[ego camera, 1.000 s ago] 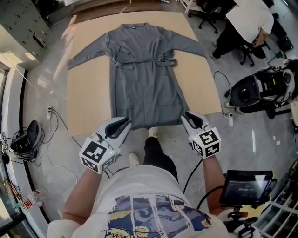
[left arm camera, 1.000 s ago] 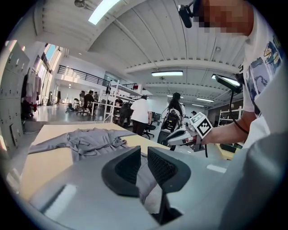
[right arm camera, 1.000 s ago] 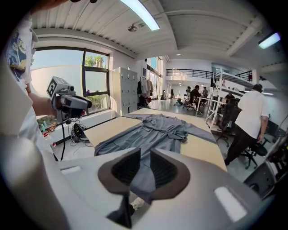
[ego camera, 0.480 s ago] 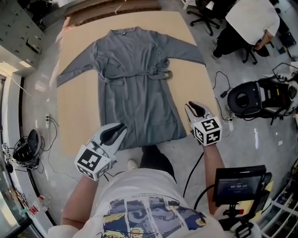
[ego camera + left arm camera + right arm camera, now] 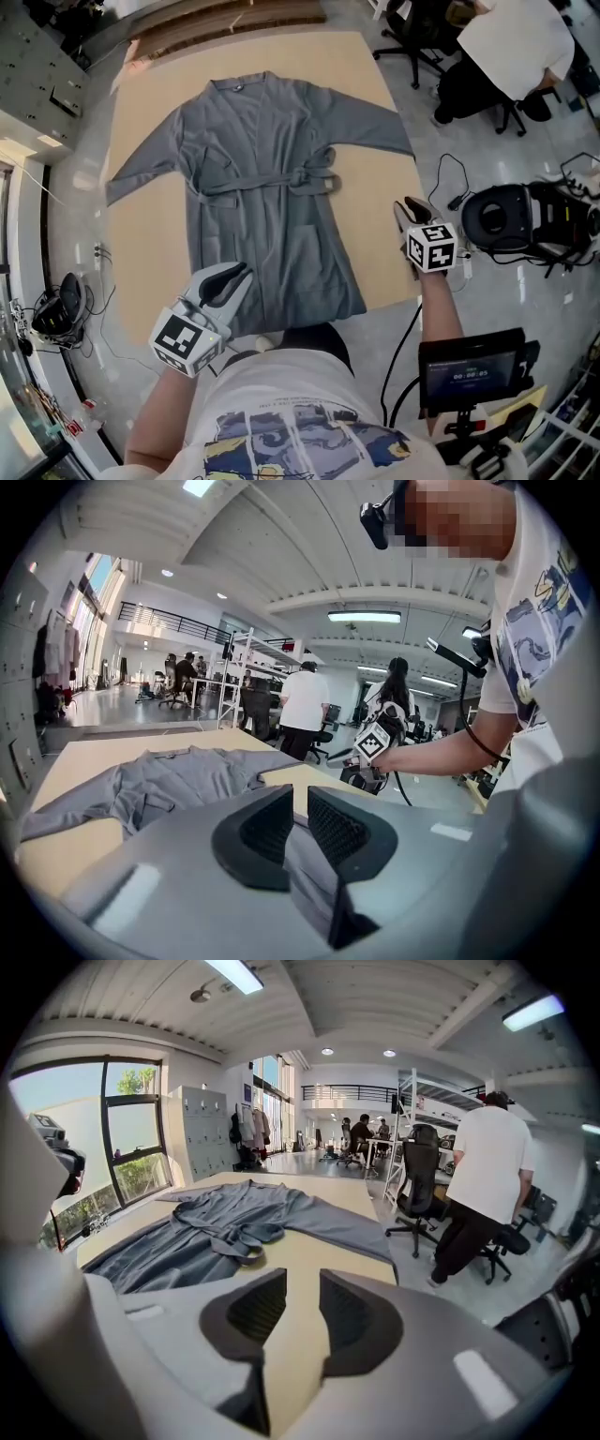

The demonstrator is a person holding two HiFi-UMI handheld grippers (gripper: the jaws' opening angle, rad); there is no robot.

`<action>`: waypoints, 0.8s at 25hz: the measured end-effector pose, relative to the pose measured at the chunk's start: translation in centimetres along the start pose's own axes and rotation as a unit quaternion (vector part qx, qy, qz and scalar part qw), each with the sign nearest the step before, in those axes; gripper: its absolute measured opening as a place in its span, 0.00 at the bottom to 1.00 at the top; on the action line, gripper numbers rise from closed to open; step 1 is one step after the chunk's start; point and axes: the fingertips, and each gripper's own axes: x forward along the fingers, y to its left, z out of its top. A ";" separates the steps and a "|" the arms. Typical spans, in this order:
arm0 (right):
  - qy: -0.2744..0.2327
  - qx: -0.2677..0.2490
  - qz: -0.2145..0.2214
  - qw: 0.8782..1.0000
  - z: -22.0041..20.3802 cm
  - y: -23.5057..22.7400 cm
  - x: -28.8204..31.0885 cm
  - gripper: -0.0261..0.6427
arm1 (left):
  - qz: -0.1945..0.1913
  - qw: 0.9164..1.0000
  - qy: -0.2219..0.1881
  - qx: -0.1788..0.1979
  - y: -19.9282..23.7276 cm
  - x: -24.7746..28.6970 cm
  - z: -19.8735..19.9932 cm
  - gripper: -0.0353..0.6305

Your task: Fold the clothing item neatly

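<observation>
Right gripper [image 5: 413, 208] has left the hem corner of the robe [image 5: 267, 216] and swung out to the right edge of the surface [image 5: 141, 253], below the sleeve. Its fingers [image 5: 248, 1314] have just been opening and stand apart with only bare surface between them. Left gripper [image 5: 234, 275] is over the hem's near-left corner as before, fingers [image 5: 267, 825] a narrow slit apart and apparently empty, though the hem is masked there. Robe lies flat, belted, sleeves out, not yet folded; this looks like lining up a first fold from the sleeve side.
</observation>
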 end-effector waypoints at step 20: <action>0.027 0.114 -0.024 0.993 -0.2 -15.3 12.2 0.29 | -0.020 0.999 0.044 -0.022 2.6 9.4 1.9 0.13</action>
